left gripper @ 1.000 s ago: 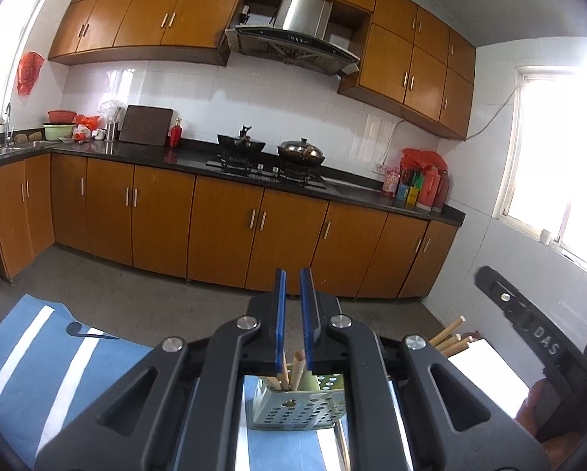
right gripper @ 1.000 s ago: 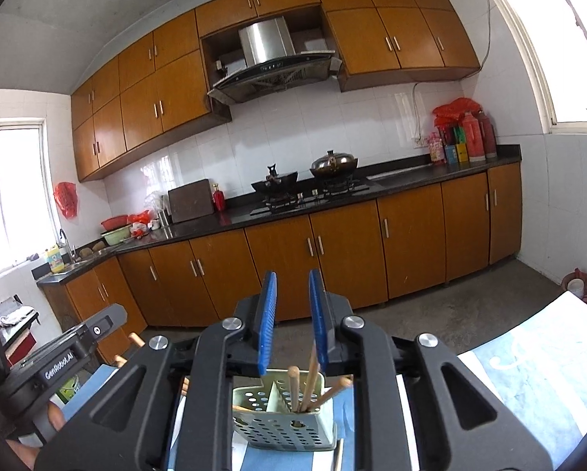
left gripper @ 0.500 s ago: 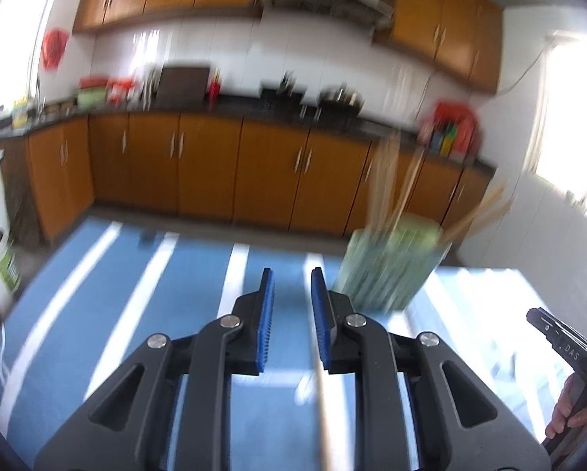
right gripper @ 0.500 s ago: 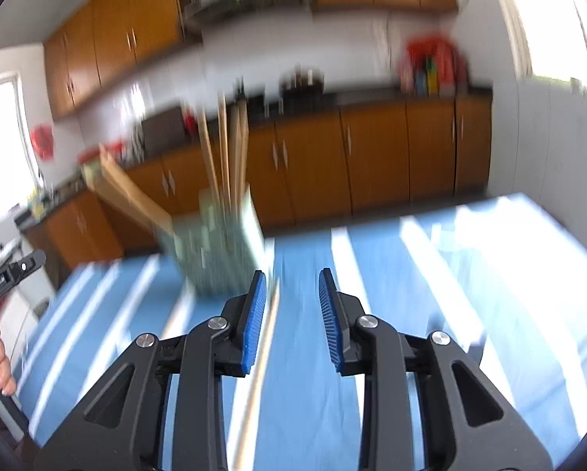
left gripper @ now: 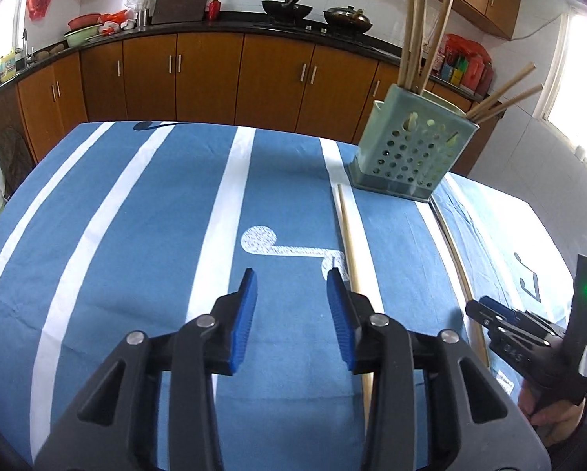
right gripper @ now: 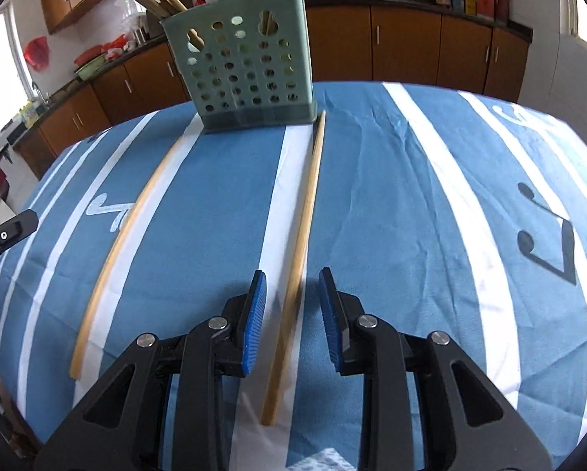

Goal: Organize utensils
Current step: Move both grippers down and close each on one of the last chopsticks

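- Two loose chopsticks lie flat on the blue-and-white striped cloth (right gripper: 372,180), both running lengthwise from near the holder toward the cameras.
- Green perforated holder (right gripper: 246,66) stands upright at the far side of the cloth; several chopsticks stand in it, some upright, some leaning out over the rim.
- Right chopstick (right gripper: 299,243): far tip just beside the holder's base corner; near end passes between the fingers of the right gripper (right gripper: 291,294).
- Right gripper: jaws apart and just been closing; the chopstick sits in the gap, blue pads clear of it on both sides.
- Left chopstick (left gripper: 350,255): far tip near the holder's base, apart from it; it runs just outside the right-hand finger of the left gripper (left gripper: 292,294).
- Left gripper: jaws apart and just been opening, only cloth between them.
- Right gripper also shows at the right edge of the left wrist view, held by a hand (left gripper: 556,418).
- Wooden kitchen cabinets (left gripper: 199,74) and a dark countertop behind.
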Tool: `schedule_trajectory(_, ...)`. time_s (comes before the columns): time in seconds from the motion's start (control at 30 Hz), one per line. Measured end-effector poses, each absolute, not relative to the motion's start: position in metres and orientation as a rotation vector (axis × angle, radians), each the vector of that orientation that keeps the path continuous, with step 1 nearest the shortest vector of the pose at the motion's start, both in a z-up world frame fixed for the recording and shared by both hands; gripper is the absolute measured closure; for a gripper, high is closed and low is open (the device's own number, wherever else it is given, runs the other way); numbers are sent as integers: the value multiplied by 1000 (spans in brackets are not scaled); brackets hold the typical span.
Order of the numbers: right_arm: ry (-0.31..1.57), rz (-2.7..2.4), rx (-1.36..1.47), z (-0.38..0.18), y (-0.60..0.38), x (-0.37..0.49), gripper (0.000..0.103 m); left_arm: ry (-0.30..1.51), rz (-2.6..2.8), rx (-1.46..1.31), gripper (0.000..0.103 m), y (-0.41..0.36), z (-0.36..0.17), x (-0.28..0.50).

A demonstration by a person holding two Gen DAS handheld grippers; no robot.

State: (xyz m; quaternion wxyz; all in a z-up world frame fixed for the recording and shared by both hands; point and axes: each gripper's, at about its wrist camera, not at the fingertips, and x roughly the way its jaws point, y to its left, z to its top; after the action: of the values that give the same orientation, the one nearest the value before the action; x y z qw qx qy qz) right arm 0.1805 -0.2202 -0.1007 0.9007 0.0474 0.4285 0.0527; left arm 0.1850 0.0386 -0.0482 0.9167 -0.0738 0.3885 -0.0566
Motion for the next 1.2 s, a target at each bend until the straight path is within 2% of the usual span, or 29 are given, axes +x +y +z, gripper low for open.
schedule_trajectory(0.07, 883, 90, 110, -102, -225, 181, 93, 807, -125, -151, 64, 33, -48, 188)
schedule_trajectory(0.1, 883, 84, 122, -102, -229, 182, 95, 811, -130, -152, 64, 31, -49, 189)
schedule_trajectory(0.47, 865, -139, 231, -102, -306, 182, 95, 863, -213, -98, 63, -9, -69, 194)
schedule_trajectory(0.67, 862, -131, 223, -102, -312, 180, 95, 897, -203, -7, 64, -33, -85, 200)
schedule_trajectory(0.73, 862, -127, 223, -103, -311, 181, 95, 913, -180, 21, 70, -37, -92, 203)
schedule_trajectory(0.8, 863, -120, 219, -102, -311, 182, 95, 903, -153, 50, 86, -39, -96, 204)
schedule_trajectory(0.87, 864, -105, 210, -103, -308, 184, 95, 890, -134, 78, 95, -39, -97, 204)
schedule_trajectory(1.2, 869, -2, 155, -101, -283, 201, 95, 887, -14, -16, 95, 13, -94, 241)
